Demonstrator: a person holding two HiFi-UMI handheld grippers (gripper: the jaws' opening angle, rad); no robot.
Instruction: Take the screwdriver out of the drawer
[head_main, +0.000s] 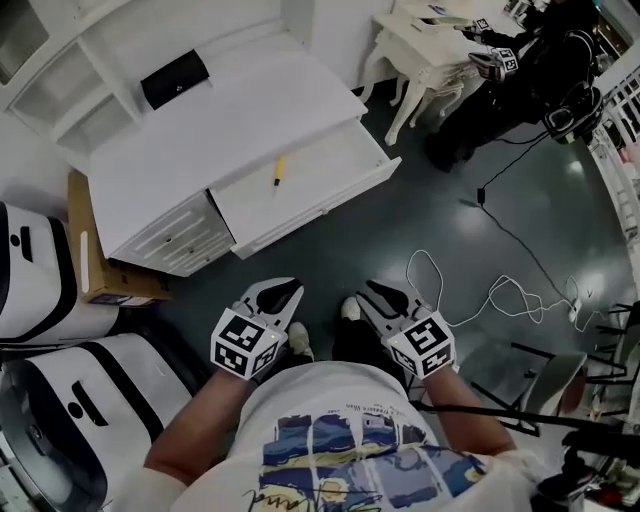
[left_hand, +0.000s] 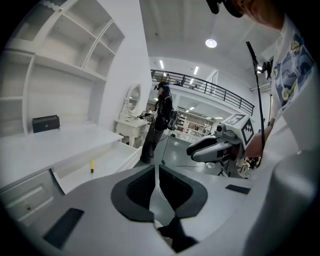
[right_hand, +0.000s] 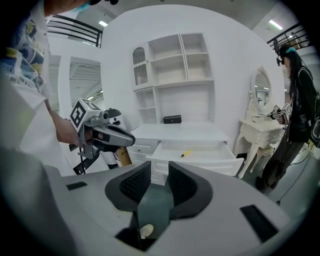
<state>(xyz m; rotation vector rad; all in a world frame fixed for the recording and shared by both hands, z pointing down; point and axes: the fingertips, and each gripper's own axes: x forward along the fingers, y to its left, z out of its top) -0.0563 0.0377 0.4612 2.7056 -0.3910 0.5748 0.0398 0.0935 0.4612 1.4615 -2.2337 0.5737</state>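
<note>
A yellow-handled screwdriver (head_main: 279, 170) lies in the open white drawer (head_main: 335, 196) of the desk; it also shows as a small yellow screwdriver (left_hand: 92, 166) in the left gripper view and as the same screwdriver (right_hand: 186, 154) in the right gripper view. Both grippers hang low in front of my body, well short of the drawer. My left gripper (head_main: 283, 292) is shut and empty, its jaws nearly touching (left_hand: 156, 172). My right gripper (head_main: 378, 291) stands open with only floor visible in its gap (right_hand: 159, 175).
A black box (head_main: 175, 78) sits on the desk top under white shelves. A cardboard box (head_main: 95, 270) and white machines (head_main: 40, 280) stand at the left. Another person (head_main: 540, 70) works at a white dressing table (head_main: 420, 50). Cables (head_main: 500, 290) trail on the dark floor.
</note>
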